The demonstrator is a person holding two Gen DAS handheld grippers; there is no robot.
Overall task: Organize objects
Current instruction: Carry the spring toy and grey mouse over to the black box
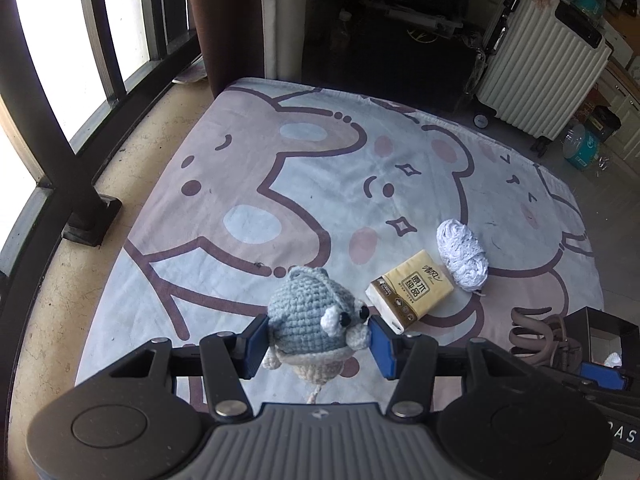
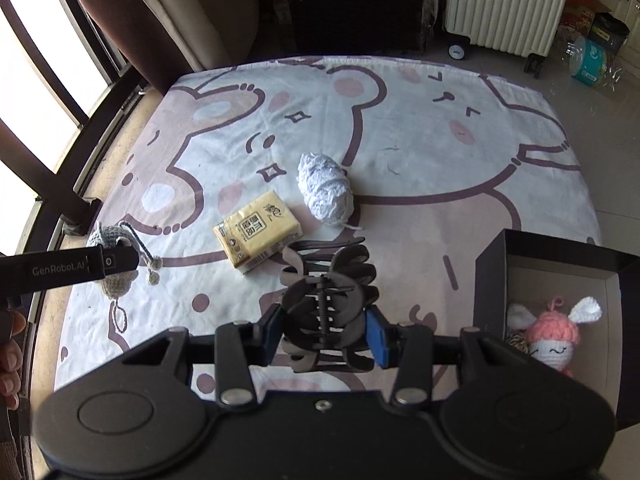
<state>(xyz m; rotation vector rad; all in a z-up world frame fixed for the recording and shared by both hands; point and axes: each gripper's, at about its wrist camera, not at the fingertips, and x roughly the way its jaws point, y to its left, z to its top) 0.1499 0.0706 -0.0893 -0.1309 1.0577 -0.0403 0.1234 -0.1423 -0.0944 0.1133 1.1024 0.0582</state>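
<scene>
My left gripper [image 1: 316,340] is shut on a grey-blue crocheted animal toy [image 1: 310,320], held above the cartoon bear blanket [image 1: 312,184]; the toy also shows in the right wrist view [image 2: 116,260], partly behind the left gripper's arm. My right gripper [image 2: 324,330] is shut on a dark brown hair claw clip [image 2: 326,304], which also shows in the left wrist view [image 1: 532,332]. A yellow tissue pack [image 2: 258,234] and a white yarn ball [image 2: 326,188] lie on the blanket. A black box [image 2: 560,276] at right holds a pink-and-white crocheted doll [image 2: 554,340].
A white ribbed suitcase [image 2: 504,4] stands beyond the blanket's far edge, with a plastic water jug [image 2: 588,60] at the far right. Window bars [image 1: 76,120] and a brown curtain [image 2: 132,20] run along the left. A dark cabinet [image 1: 380,28] stands at the back.
</scene>
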